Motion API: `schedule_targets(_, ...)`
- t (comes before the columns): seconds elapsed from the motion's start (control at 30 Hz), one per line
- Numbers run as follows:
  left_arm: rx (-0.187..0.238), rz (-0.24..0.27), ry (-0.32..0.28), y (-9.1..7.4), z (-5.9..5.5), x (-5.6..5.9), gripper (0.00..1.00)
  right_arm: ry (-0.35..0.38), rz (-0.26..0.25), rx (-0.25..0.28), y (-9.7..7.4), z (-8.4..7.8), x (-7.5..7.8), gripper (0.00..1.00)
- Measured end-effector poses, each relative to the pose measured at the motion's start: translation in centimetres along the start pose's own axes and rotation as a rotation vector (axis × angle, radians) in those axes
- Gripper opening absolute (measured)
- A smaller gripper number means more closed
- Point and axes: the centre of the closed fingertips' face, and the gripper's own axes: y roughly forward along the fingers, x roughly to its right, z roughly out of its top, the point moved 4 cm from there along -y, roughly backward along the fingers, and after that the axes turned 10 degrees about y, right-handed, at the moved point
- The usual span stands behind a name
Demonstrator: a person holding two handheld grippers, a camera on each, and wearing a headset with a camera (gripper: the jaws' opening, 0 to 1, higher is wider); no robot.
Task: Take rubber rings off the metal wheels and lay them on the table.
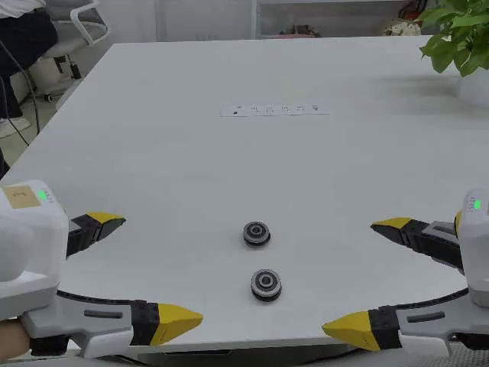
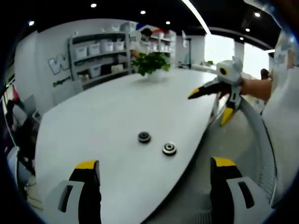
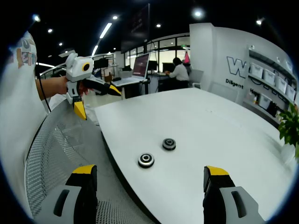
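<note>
Left hand-held gripper [image 1: 161, 267] and right hand-held gripper [image 1: 348, 276] agape

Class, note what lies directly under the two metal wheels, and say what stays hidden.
The far wheel and the near wheel lie flat on the white table, apart from each other. Their undersides and the tabletop right beneath them are covered.

Wheels [image 1: 257, 234] too small for detail; plant [image 1: 457, 34] cropped.

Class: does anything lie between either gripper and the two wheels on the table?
Nothing visible does. Only bare table separates the open left gripper and right gripper from the near wheel and far wheel.
</note>
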Motion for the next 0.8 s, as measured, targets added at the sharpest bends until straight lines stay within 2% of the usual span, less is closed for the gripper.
schedule_targets(0.23,0.003,0.012,-0.008,-0.4,-0.2,-0.1,1.00,0.002,0.002,0.002,-0.1,0.0,-0.2,0.94)
schedule_targets(0.53,-0.016,0.014,-0.021,-0.9,-1.1,0.3,0.99,0.000,0.014,-0.019,0.1,-0.6,-0.4,0.94)
schedule_targets(0.8,-0.011,0.019,-0.032,-1.1,-1.0,0.3,1.00,-0.008,0.030,-0.019,0.2,-0.4,-0.5,0.94)
